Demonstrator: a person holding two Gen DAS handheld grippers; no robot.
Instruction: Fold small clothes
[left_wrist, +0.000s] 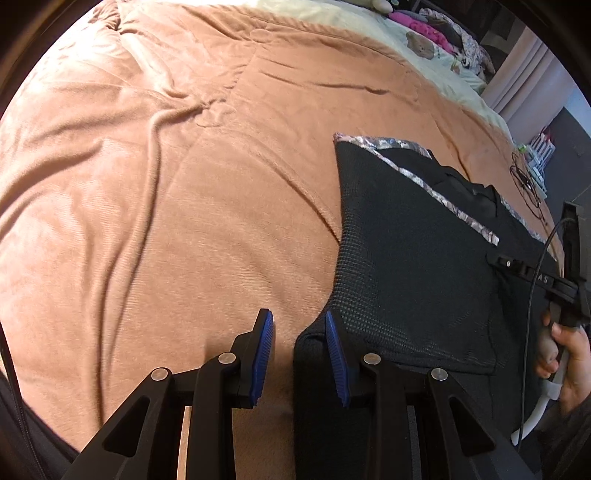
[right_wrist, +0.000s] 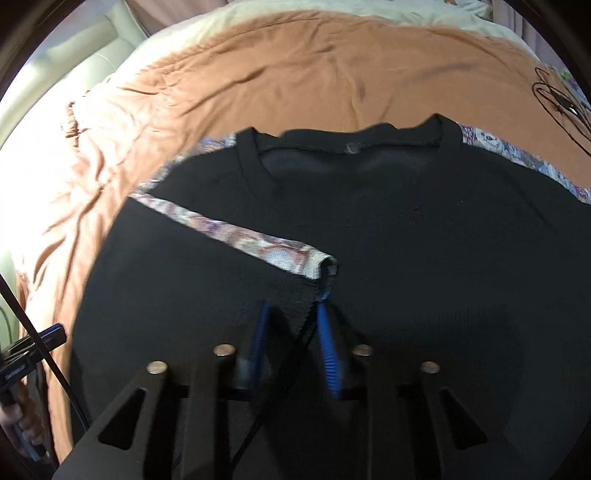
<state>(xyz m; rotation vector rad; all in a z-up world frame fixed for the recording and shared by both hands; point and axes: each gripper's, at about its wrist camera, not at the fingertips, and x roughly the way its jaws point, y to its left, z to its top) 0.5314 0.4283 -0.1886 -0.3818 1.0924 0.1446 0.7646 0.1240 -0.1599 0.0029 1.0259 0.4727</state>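
Observation:
A small black knit top (left_wrist: 417, 266) with floral-print trim (left_wrist: 443, 199) lies flat on a brown blanket (left_wrist: 184, 184). Its left side is folded inward, so the trim runs diagonally. In the left wrist view my left gripper (left_wrist: 299, 325) is open at the garment's left lower edge, one blue pad on the fabric. In the right wrist view the top (right_wrist: 406, 229) fills the frame with its neckline at the far side. My right gripper (right_wrist: 291, 317) is open over the folded sleeve's corner, and a flap of black fabric lies between its fingers.
The blanket (right_wrist: 258, 74) covers a bed with a cream sheet (left_wrist: 424, 51) beyond. Pink and patterned clothes (left_wrist: 424, 26) are piled at the far corner. A black cable tangle (left_wrist: 524, 177) lies near the right edge. The person's hand (left_wrist: 569, 354) holds the right tool.

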